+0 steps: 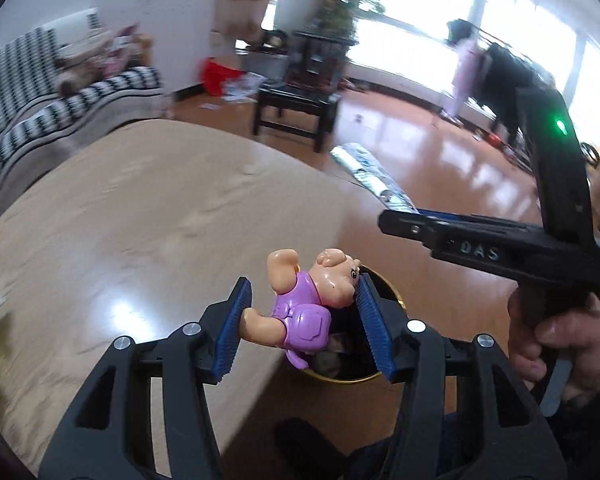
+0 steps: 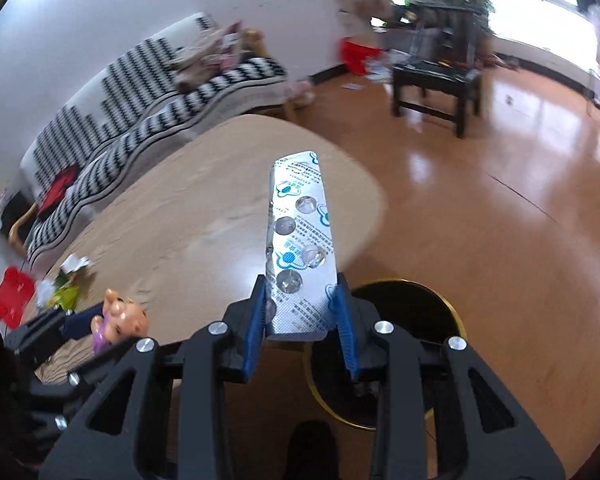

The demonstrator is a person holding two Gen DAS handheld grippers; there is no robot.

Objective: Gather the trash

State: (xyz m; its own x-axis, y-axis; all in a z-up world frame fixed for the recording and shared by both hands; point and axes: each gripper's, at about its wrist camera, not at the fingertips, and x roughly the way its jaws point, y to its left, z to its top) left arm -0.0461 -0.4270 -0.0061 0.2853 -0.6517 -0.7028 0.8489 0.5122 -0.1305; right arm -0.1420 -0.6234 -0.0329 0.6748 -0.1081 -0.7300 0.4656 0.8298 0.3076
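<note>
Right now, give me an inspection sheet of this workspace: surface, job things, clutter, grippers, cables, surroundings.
Surface: beige table, mostly bare.
Job's things: pig toy and empty pill blister strip, both held; black bin with gold rim on the floor beside the table.
Clutter: paper scraps and a red item at the table's far end.
Grippers: left gripper clamps the toy over the bin; right gripper clamps the strip.
Cables: nothing seen.
Surroundings: striped sofa, dark side table, glossy wood floor, bright windows.
</note>
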